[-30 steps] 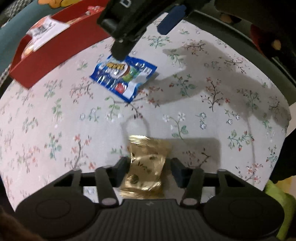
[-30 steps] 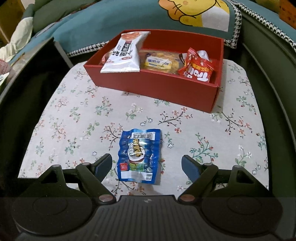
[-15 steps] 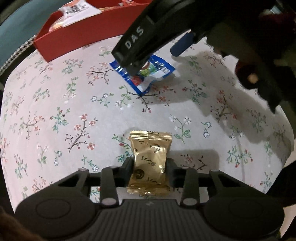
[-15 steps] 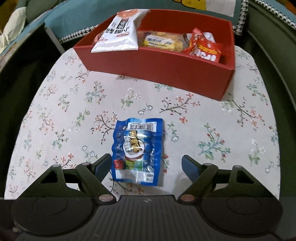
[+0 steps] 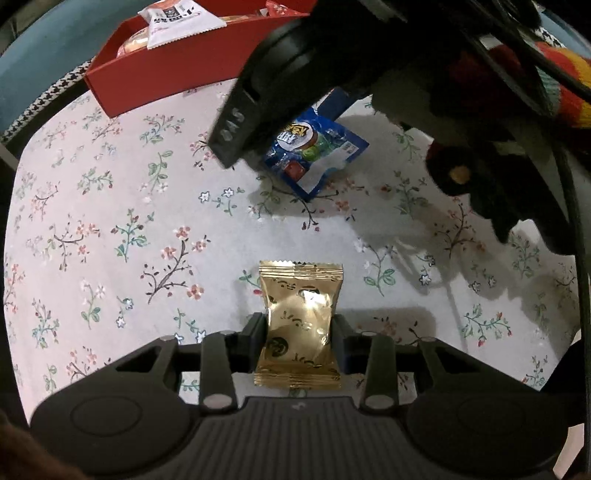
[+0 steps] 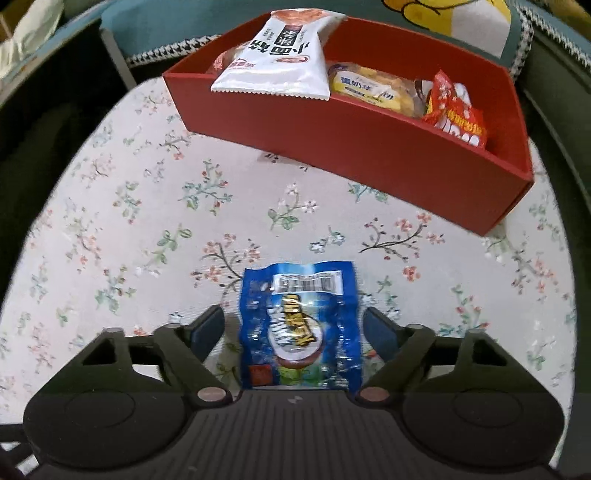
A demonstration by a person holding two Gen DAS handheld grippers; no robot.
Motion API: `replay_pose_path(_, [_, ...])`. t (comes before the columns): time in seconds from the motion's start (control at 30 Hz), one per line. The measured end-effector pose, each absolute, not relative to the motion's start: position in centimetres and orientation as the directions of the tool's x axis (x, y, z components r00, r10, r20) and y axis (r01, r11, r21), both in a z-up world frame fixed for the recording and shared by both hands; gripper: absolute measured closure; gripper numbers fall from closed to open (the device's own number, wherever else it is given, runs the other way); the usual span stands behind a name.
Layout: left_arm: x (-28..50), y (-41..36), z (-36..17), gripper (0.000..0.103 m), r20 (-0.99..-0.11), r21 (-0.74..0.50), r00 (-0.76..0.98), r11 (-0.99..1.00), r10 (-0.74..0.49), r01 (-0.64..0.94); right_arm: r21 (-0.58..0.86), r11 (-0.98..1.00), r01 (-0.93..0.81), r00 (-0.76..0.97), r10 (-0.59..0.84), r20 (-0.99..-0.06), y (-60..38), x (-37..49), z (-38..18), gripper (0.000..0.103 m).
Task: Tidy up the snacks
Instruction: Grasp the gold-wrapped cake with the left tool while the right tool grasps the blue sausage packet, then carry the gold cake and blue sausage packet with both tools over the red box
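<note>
My left gripper (image 5: 299,326) points down at the floral cloth and is shut on a gold snack packet (image 5: 300,295), pads pressing both its sides. A blue snack packet (image 6: 299,325) lies flat on the cloth between the fingers of my right gripper (image 6: 293,326). Those jaws are closing, and a gap still shows at the left pad (image 6: 210,325). From the left wrist, the blue packet (image 5: 317,147) peeks out under the right gripper's dark body. The red box (image 6: 351,147) stands beyond, holding a white packet (image 6: 280,55), a yellow bread packet (image 6: 373,88) and a red packet (image 6: 454,110).
The floral tablecloth (image 6: 129,229) covers a small table with dark drop-offs at both sides. A teal cushion (image 6: 184,18) lies behind the red box (image 5: 147,85). A person's dark, striped sleeve (image 5: 554,74) fills the upper right of the left wrist view.
The left jaws closed onto the gold packet and the wrist rolled, squaring the packet. The right gripper sank toward the blue packet and its jaws narrowed around it.
</note>
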State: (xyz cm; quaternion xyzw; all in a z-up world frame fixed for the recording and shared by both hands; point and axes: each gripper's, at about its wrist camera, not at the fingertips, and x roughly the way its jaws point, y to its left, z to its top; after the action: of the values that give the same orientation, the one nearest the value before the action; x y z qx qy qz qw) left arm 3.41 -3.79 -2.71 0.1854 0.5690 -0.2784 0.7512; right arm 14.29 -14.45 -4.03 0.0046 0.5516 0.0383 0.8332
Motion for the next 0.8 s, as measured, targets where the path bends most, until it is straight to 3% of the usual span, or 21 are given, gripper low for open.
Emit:
replay_pose_path(0.13, [3.6,-3.7,-2.9,0.031,-0.956,-0.033,0.204,0.771,-0.209,0.636,0.062,0.996,-0.066,0.386,0.083,-0.919,-15.0,14.3,-3.9,0.026])
replay_pose_path(0.27, [3.2,-4.1,-3.0,0.025,-0.957,-0.015,0.211,0.759,-0.200,0.651,0.083,0.991,-0.106,0.397,0.119,-0.910,-15.1,14.0,-4.3,0.010])
replay_pose_path(0.37, [3.2,-4.2,-3.1,0.016,-0.958,-0.022,0.202,0.754,-0.205,0.657,0.064,0.988,-0.139,0.403,0.116,-0.908,-14.9,13.7,-4.4,0.009])
replay_pose_path(0.47, [2.8,-4.4,-3.1,0.015,-0.957,-0.013,0.209,0.749,-0.201,0.662,0.062,0.989,-0.132,0.404,0.111,-0.908,-15.0,13.5,-4.2,0.012])
replay_pose_path(0.57, [2.7,-4.3,-2.9,0.018,-0.958,-0.014,0.206,0.751,-0.200,0.661,0.000,0.992,-0.130,0.409,0.053,-0.911,-14.9,13.3,-3.8,0.028])
replay_pose_path(0.67, [2.7,-4.0,-2.6,0.030,-0.957,-0.012,0.212,0.761,-0.196,0.649,-0.007,0.988,-0.152,0.399,0.055,-0.915,-14.7,12.8,-3.8,0.029])
replay_pose_path(0.8, [2.9,-3.6,-2.5,0.033,-0.958,-0.016,0.216,0.782,-0.191,0.624,-0.011,0.988,-0.155,0.419,0.056,-0.906,-14.8,12.1,-2.9,0.029])
